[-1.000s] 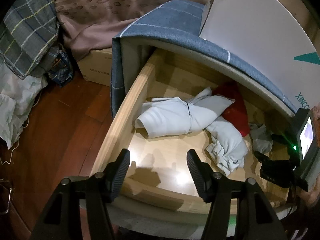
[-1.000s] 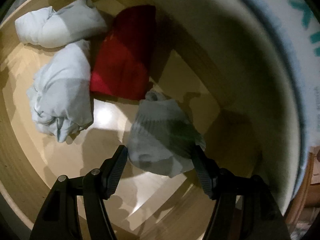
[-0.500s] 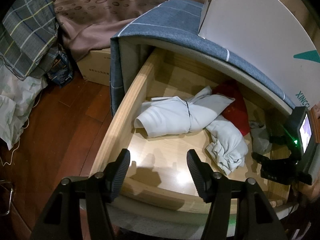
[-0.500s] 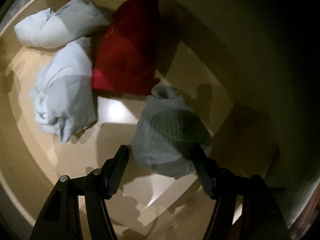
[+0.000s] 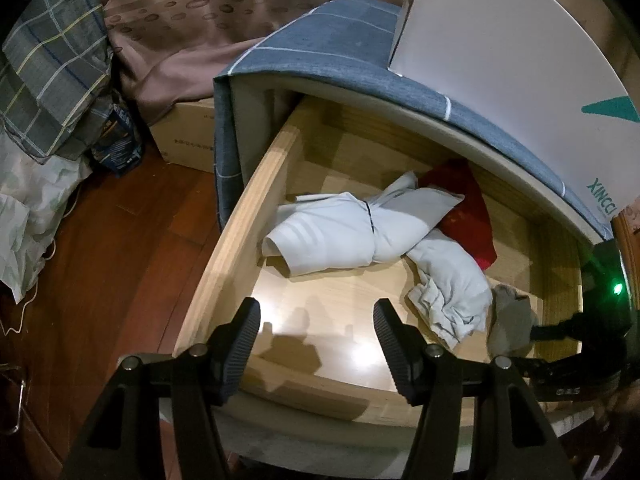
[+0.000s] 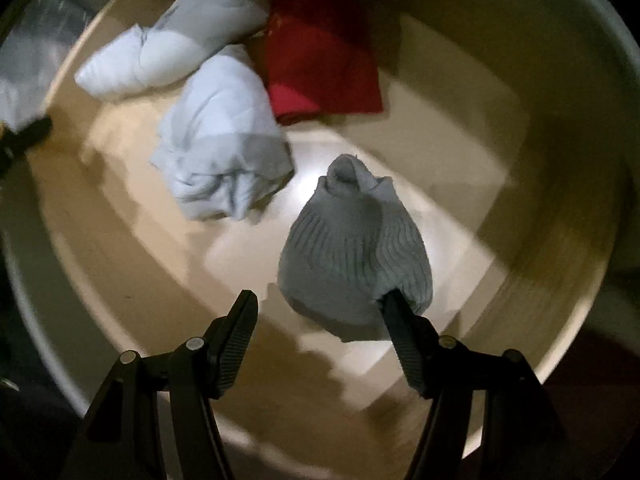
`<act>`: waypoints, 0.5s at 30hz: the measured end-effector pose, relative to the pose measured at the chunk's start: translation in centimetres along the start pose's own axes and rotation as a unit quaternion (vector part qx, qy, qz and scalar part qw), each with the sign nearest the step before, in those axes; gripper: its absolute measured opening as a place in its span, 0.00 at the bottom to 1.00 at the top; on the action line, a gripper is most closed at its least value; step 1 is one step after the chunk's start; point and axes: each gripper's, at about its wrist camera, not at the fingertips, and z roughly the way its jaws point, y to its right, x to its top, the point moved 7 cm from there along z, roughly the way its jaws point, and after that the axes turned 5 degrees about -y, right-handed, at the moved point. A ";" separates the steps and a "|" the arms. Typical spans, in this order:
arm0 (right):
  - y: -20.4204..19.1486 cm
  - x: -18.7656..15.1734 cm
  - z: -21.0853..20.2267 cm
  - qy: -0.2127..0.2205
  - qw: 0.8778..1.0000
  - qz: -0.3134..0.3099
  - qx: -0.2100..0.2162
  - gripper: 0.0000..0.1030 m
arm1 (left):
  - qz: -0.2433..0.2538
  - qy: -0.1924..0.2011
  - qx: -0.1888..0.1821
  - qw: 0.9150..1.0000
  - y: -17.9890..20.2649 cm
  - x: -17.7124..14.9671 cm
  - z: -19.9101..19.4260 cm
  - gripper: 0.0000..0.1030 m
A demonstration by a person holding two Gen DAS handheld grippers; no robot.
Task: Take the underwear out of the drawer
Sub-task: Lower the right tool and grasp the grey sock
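Observation:
The open wooden drawer (image 5: 236, 236) holds a white rolled garment (image 5: 344, 232), a pale crumpled garment (image 5: 452, 292), a folded red garment (image 5: 468, 208) and a grey ribbed bundle (image 5: 512, 320). My left gripper (image 5: 316, 340) is open and empty above the drawer's front edge. My right gripper (image 6: 320, 332) is open, with the grey ribbed bundle (image 6: 356, 256) draped over its right finger (image 6: 404, 336) and hanging off it. The pale garment (image 6: 224, 152), white roll (image 6: 168, 56) and red garment (image 6: 320, 44) lie behind it.
A blue checked cover (image 5: 320, 72) and a white box (image 5: 520, 80) sit over the drawer's cabinet. A cardboard box (image 5: 188, 140), bedding (image 5: 52, 80) and wooden floor (image 5: 100, 280) lie to the left.
My right gripper has pulled back and up; the grey bundle has come up with it, caught on the right finger. The left gripper has barely moved.

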 end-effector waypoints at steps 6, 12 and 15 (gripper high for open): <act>-0.5 0.5 -2.5 0.023 0.998 0.060 0.023 0.61 | 0.002 0.000 -0.001 1.000 0.1 0.0 0.0 0.58; 0.1 3.4 -2.8 0.041 0.994 0.020 -0.102 0.80 | 0.011 -0.004 0.003 1.000 0.5 -0.1 0.2 0.58; 0.0 4.2 -1.2 0.027 0.995 0.018 -0.100 0.80 | 0.015 -0.006 0.006 1.000 0.6 -0.1 0.3 0.58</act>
